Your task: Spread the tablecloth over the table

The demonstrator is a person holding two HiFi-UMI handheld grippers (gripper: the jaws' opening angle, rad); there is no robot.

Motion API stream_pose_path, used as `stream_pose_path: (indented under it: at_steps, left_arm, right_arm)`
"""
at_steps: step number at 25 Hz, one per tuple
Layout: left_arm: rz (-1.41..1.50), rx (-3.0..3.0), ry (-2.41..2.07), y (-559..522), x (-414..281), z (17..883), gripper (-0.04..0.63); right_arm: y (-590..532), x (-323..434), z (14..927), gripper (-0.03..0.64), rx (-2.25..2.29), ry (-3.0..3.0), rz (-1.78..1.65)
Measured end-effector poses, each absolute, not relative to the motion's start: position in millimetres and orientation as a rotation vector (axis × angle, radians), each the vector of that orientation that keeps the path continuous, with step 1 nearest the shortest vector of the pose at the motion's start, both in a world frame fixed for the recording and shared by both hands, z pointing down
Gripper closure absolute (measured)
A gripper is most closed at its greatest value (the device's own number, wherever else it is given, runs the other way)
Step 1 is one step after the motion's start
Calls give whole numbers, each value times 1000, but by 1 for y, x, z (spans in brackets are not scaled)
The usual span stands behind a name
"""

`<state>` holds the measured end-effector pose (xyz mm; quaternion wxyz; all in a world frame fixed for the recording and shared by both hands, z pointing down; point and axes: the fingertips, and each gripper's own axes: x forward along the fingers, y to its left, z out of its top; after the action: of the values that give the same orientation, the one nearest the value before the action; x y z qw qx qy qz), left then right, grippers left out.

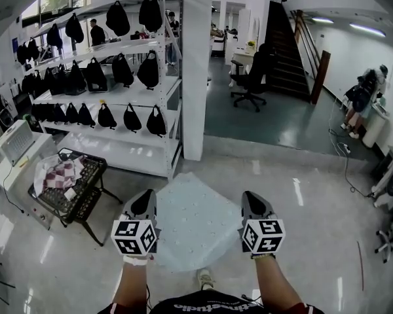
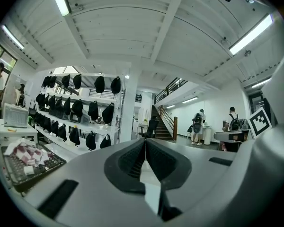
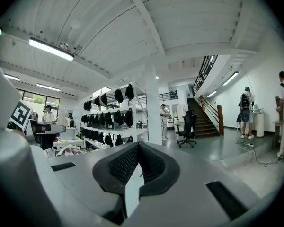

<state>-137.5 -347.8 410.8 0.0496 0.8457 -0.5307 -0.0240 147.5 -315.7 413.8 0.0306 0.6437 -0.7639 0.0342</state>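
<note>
In the head view a pale, dotted tablecloth (image 1: pixel 195 222) hangs spread between my two grippers above the floor. My left gripper (image 1: pixel 144 205) is shut on its left edge and my right gripper (image 1: pixel 251 203) is shut on its right edge. Both point level and forward. In the left gripper view the left gripper (image 2: pixel 145 144) has its jaws together, with a strip of the white tablecloth (image 2: pixel 151 186) pinched below the tips. The right gripper view shows the right gripper (image 3: pixel 138 146) the same way, its jaws closed on a white fold of the tablecloth (image 3: pixel 131 189). No table for the cloth is in sight.
A white shelf rack (image 1: pixel 128 146) with several black bags stands ahead on the left, beside a white pillar (image 1: pixel 196 70). A black wire cart (image 1: pixel 75 191) holding a checked cloth is at the left. An office chair (image 1: pixel 252 77), stairs (image 1: pixel 289 51) and people (image 1: pixel 363 100) are farther off.
</note>
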Motion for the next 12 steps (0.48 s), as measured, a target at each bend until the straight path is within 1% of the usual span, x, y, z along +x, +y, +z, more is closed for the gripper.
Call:
stream_pose_path:
  at_steps: [12]
  left_arm:
    - [-70,2597,-1620,-345,-142,406,574]
  right_arm:
    - [-312,143,416,592,1963,-2370,104]
